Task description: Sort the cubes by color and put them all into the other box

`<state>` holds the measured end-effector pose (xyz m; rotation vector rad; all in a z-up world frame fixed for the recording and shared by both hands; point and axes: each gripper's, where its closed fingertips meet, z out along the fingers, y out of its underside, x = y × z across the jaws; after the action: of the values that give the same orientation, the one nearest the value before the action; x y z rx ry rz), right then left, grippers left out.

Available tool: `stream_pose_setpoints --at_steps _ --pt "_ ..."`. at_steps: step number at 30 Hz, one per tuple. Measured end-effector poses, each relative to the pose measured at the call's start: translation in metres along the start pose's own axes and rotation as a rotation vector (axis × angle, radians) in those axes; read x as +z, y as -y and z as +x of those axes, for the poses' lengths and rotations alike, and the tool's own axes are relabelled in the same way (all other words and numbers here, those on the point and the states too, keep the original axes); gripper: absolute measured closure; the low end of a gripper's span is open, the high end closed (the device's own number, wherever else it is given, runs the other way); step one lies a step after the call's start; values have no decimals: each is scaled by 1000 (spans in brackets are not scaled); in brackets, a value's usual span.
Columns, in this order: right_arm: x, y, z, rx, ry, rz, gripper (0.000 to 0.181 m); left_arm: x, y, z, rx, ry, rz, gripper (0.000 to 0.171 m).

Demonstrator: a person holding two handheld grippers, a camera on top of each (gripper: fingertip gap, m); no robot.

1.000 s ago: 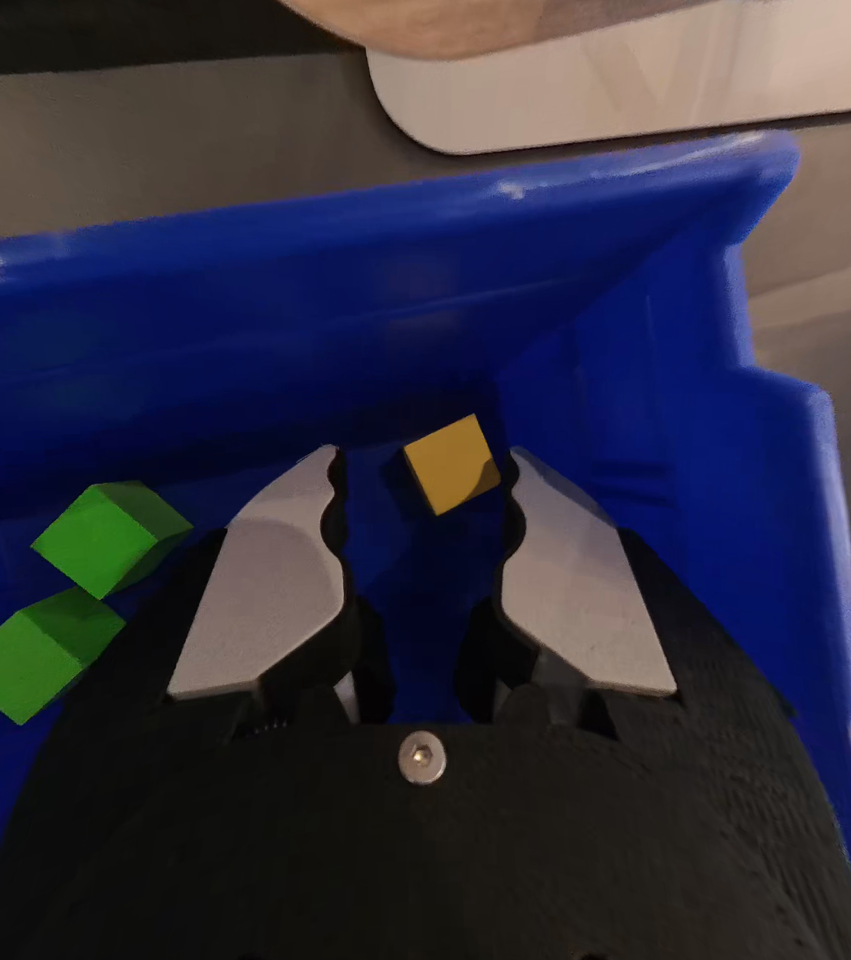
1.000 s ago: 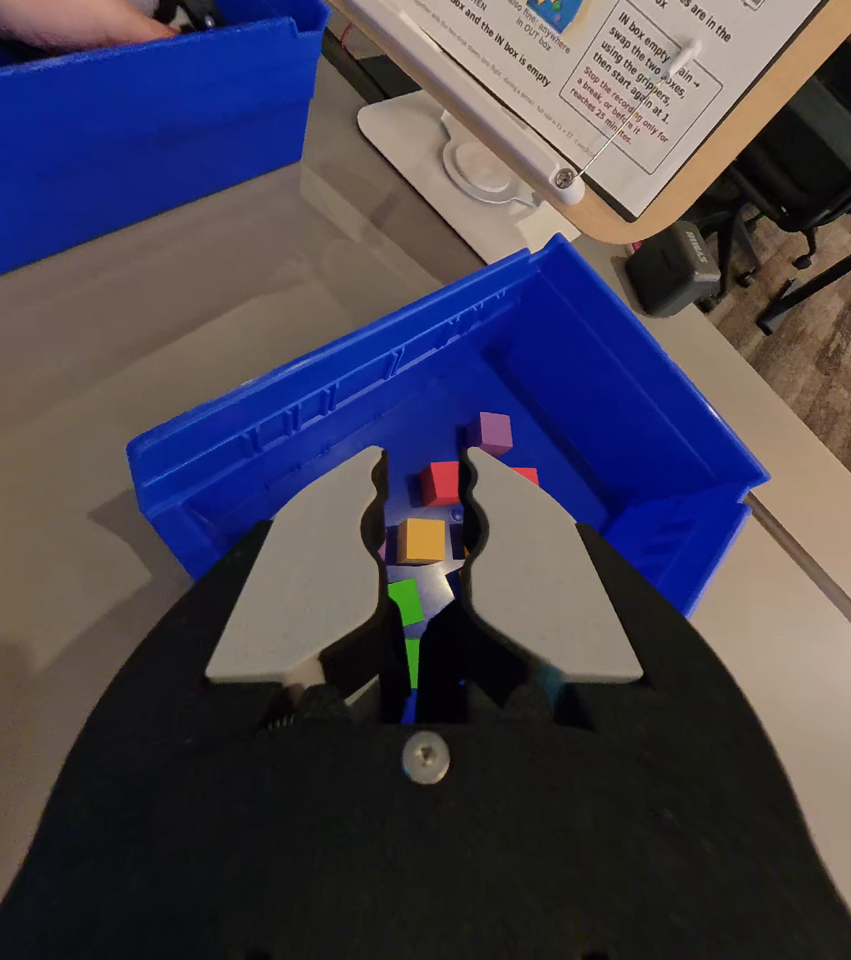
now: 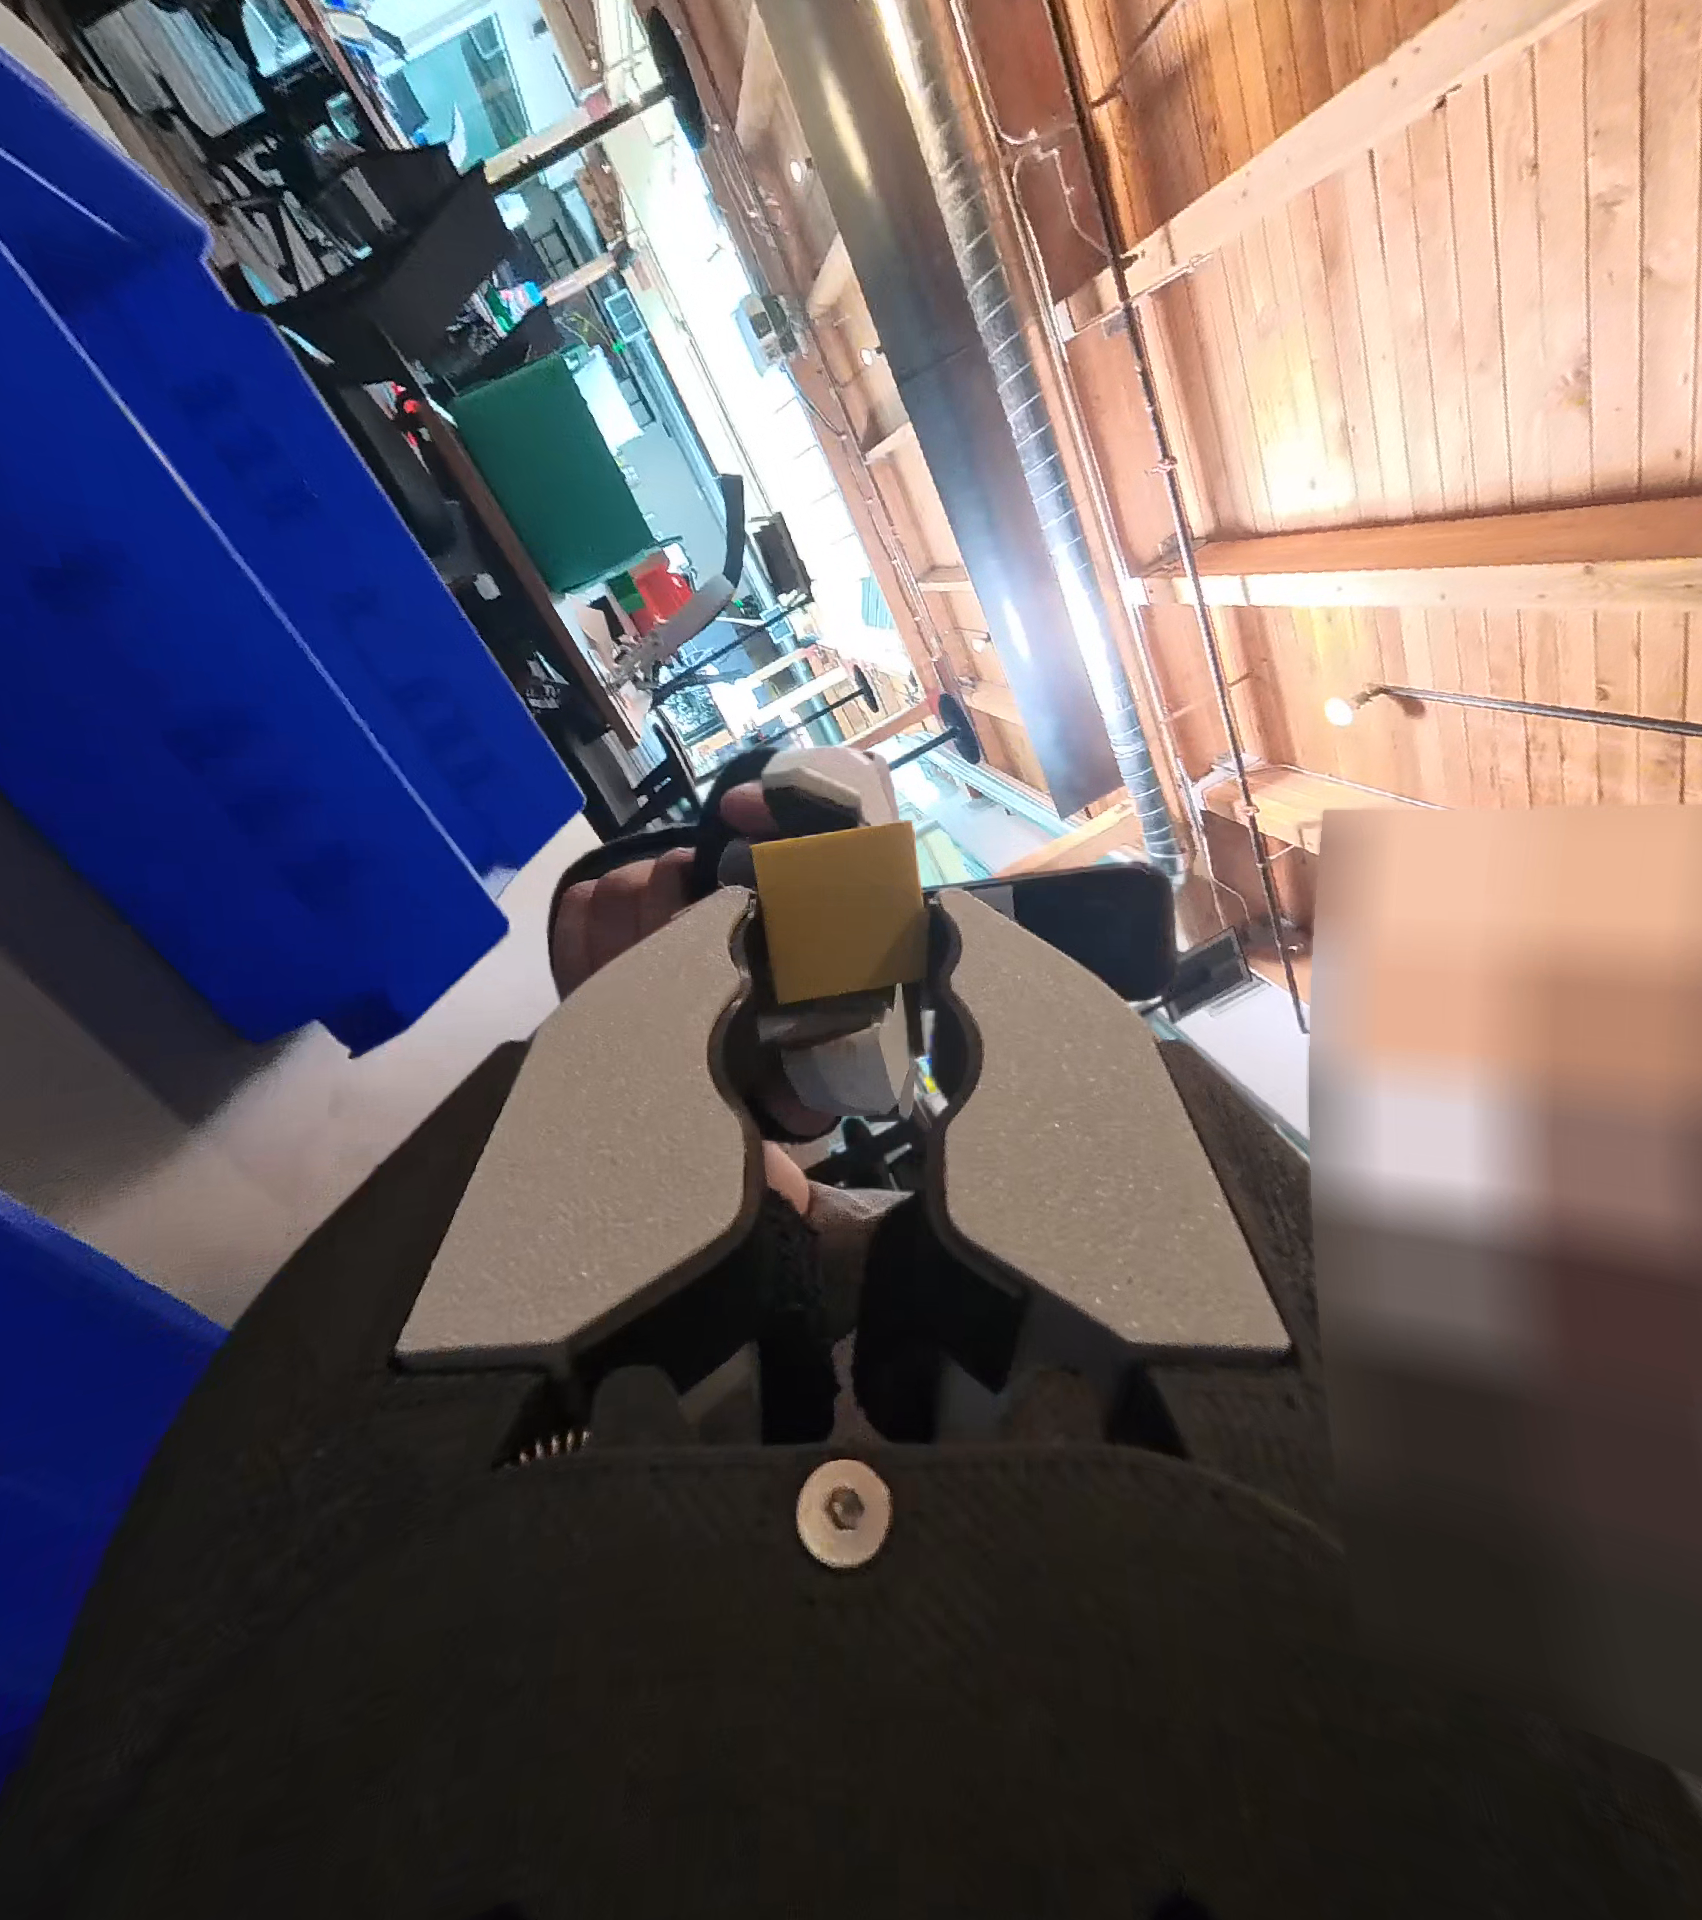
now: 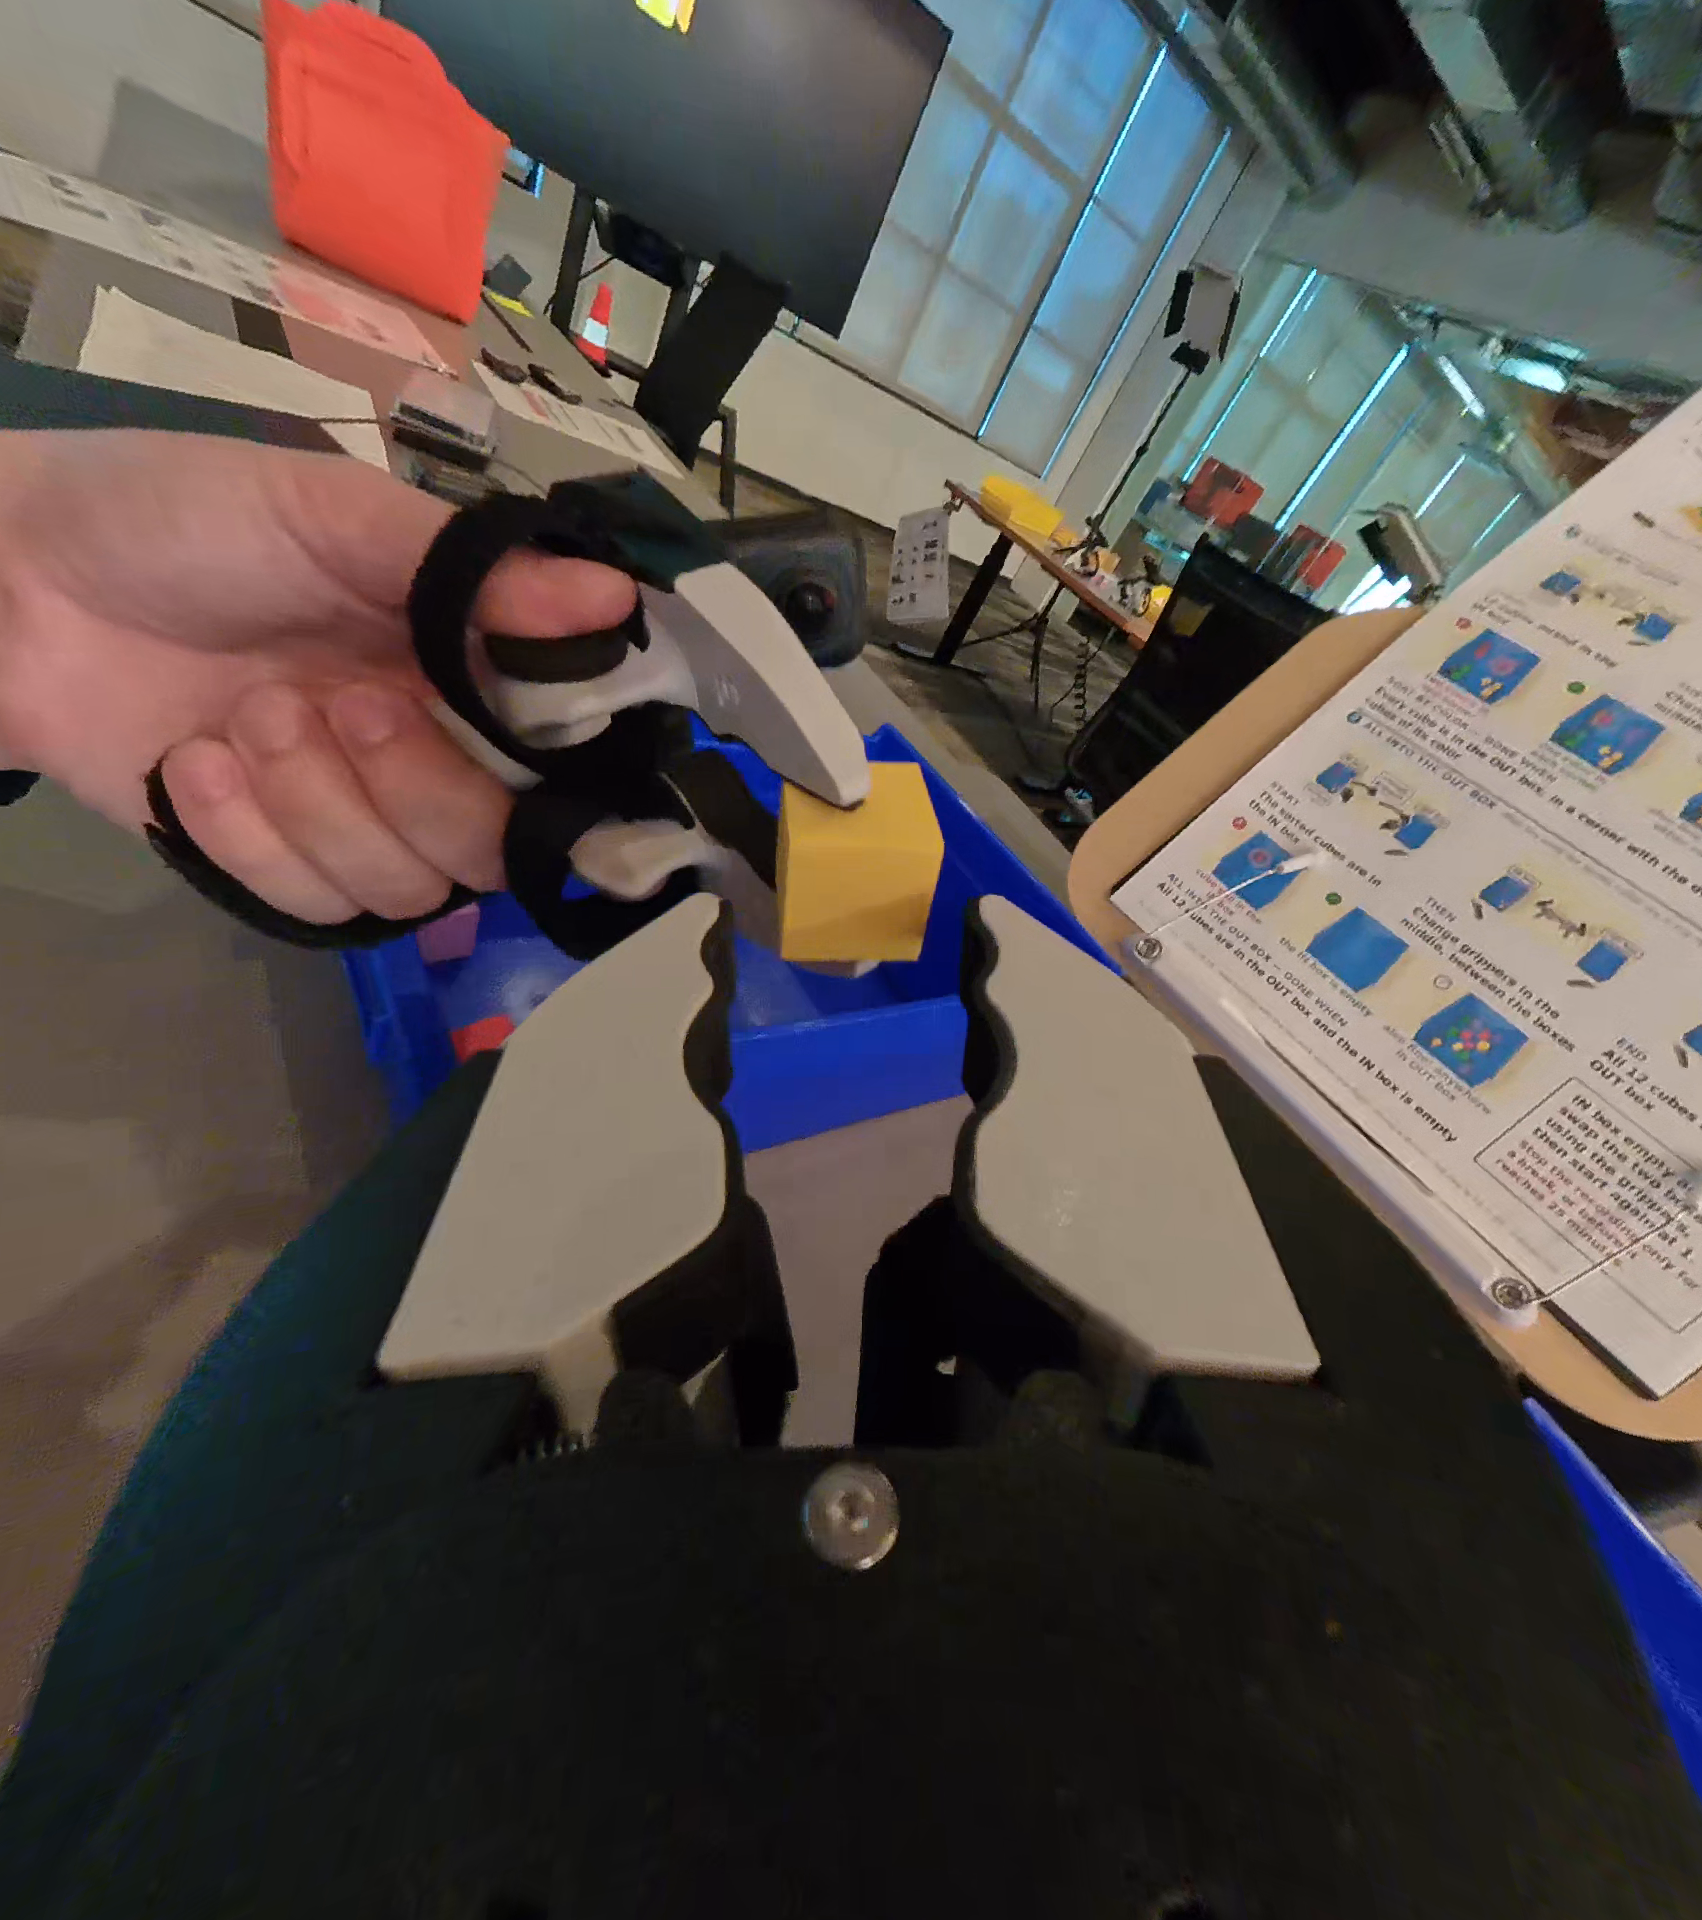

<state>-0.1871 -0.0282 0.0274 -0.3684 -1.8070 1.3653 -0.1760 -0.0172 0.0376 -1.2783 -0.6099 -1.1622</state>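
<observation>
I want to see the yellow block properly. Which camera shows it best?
The right wrist view: the yellow block shows three faces, pinched by the left gripper above a blue bin. The left wrist view shows one flat face between that gripper's fingers.

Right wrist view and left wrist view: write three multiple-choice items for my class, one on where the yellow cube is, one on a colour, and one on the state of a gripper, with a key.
1. The small yellow cube is
A. lying on the table
B. resting on the instruction board
C. held between the fingers of the grey-fingered left gripper

2. The plastic bin behind the cube is
A. blue
B. green
C. red

3. The grey-fingered right gripper is
A. shut on the cube
B. open and empty
C. shut and empty

Key: C, both fingers press on the cube; A, its walls are blue; B, its jaws stand apart with nothing held.
</observation>
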Motion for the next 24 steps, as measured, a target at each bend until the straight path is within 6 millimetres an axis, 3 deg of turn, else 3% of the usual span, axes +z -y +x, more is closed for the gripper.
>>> stream_pose_setpoints --at_steps 10,11,13,15,17,19,21,24 --pt "-4 6 -6 -83 -40 -34 153 8 -14 4 -79 -124 2 143" --pt "-6 6 -5 -101 -53 -39 153 9 -13 7 -85 -146 13 140" --pt "-11 6 -5 -125 -69 -50 153 8 -9 12 -88 -167 50 116" --pt "-20 5 -2 -136 -81 -64 153 3 -4 14 -51 -130 80 112" --pt "-38 0 18 -155 -143 -119 153 -6 1 16 16 -66 110 110" --pt "-62 -12 53 -110 -197 -210 153 -19 5 18 97 18 128 111" --pt "-88 -38 96 20 -232 -362 153 -33 8 22 166 90 158 111" --pt "-118 -95 155 231 -289 -661 153 -47 8 31 223 120 172 115"
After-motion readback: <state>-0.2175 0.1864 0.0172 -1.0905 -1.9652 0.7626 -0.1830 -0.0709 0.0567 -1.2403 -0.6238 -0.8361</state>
